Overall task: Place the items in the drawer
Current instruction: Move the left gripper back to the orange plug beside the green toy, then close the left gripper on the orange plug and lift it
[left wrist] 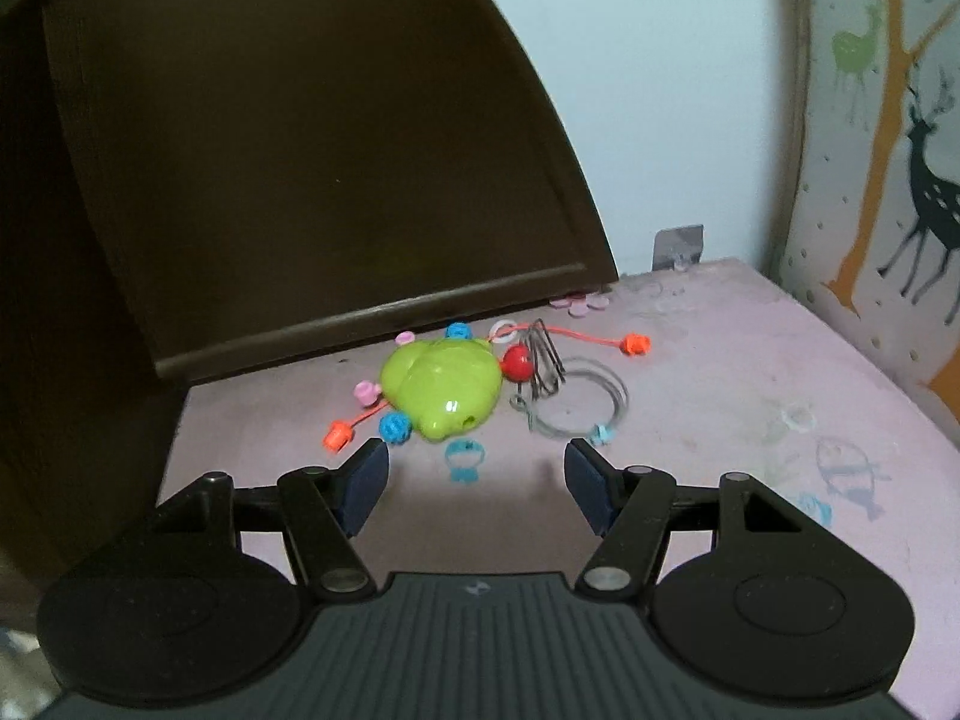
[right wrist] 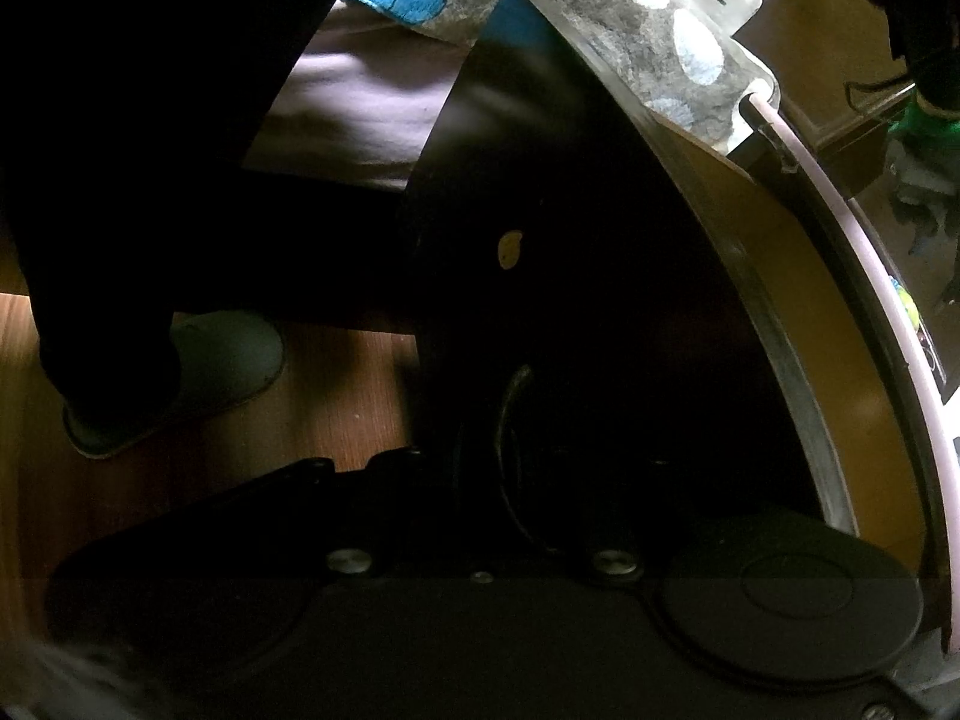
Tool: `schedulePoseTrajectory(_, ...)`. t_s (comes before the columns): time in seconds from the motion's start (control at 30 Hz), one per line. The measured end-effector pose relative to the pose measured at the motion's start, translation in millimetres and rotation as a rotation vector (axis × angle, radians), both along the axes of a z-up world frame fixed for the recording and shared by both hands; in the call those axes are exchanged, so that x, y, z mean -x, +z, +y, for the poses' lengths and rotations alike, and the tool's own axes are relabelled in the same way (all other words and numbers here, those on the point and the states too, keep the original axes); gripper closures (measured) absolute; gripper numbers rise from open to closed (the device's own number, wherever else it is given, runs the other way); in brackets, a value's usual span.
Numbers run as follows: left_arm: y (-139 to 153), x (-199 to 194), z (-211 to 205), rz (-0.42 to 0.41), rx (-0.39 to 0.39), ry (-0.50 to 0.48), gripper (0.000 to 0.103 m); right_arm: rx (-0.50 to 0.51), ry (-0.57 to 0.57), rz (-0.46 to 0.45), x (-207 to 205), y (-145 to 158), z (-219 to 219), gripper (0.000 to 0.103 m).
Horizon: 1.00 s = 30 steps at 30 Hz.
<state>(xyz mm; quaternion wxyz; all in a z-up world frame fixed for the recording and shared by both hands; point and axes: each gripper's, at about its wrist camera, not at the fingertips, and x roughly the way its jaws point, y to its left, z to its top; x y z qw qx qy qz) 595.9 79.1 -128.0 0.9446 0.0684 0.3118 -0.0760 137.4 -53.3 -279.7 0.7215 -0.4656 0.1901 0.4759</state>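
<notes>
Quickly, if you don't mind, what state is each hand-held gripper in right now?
Left hand-held gripper: open, holding nothing, above the pink tabletop.
Right hand-held gripper: too dark to tell; fingers lost against a dark panel.

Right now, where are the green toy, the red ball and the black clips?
green toy (left wrist: 443, 389), left wrist view, middle of its shiny top.
red ball (left wrist: 517, 362), left wrist view, its round front.
black clips (left wrist: 543, 360), left wrist view, their wire loops.

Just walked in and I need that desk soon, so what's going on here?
A person is tidying small items into a drawer with two handheld grippers. The left gripper is open and empty, poised just short of a green plastic toy lying on the pink tabletop among beads, a red ball and a wire ring. The right gripper is down at a dark drawer front; its fingers are lost in shadow. Nothing is held yet.
</notes>
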Motion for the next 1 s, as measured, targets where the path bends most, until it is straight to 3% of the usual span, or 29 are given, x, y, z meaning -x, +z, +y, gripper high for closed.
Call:
schedulePoseTrajectory(0.1, -0.2, -10.3, -12.8, -0.011, 0.061, -0.067, 0.038, -0.002, -0.001, 0.001, 0.1, 0.1, -0.2, 0.087)
schedulePoseTrajectory(0.23, -3.5, -22.1, -48.0, -0.013, 0.069, -0.166, 0.038, -0.004, -0.001, 0.002, 0.5, -0.3, -0.6, 0.087)
schedulePoseTrajectory(0.37, -13.9, -42.1, -74.0, 0.003, 0.07, -0.165, 0.04, -0.005, -0.002, 0.002, 0.8, -0.7, -1.1, 0.088)
schedulePoseTrajectory(0.57, -28.0, -70.4, -96.0, 0.017, 0.078, -0.091, 0.061, -0.008, -0.003, 0.003, 1.2, -1.2, -1.0, 0.088)
schedulePoseTrajectory(0.73, -35.5, -85.6, -98.8, 0.027, 0.077, -0.013, 0.07, -0.01, -0.002, 0.004, 1.0, -1.4, -1.4, 0.088)
schedulePoseTrajectory(0.8, -36.2, -86.7, -98.9, 0.019, 0.075, -0.01, 0.079, -0.009, -0.002, 0.005, 0.9, -1.4, -1.4, 0.088)
schedulePoseTrajectory(0.83, -35.9, -86.4, -98.7, 0.021, 0.077, -0.016, 0.089, -0.009, -0.002, 0.005, 0.9, -1.2, -1.4, 0.088)
schedulePoseTrajectory(1.0, -25.3, -66.0, -85.8, 0.043, 0.106, -0.057, 0.089, -0.007, -0.005, 0.007, 0.6, -0.4, -1.1, 0.089)
